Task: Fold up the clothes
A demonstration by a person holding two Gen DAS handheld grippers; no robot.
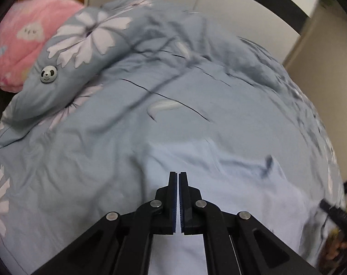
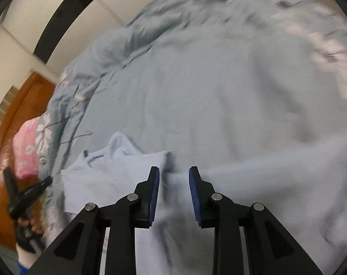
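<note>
Left claw [image 1: 178,174] is clamped on the pale blue garment [image 2: 109,178] lying on the bed [image 1: 104,149], while the right claw [image 2: 174,171] hovers over it with jaws apart, so a fold seems underway, and next calls for gripping the cloth.

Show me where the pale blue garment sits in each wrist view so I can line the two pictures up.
Left wrist: pale blue garment fills the lower centre and right, ahead of the left tongs.
Right wrist: garment lies lower left, under the right tongs.
Shared landmark: pink pillow, upper left;, left edge.
</note>
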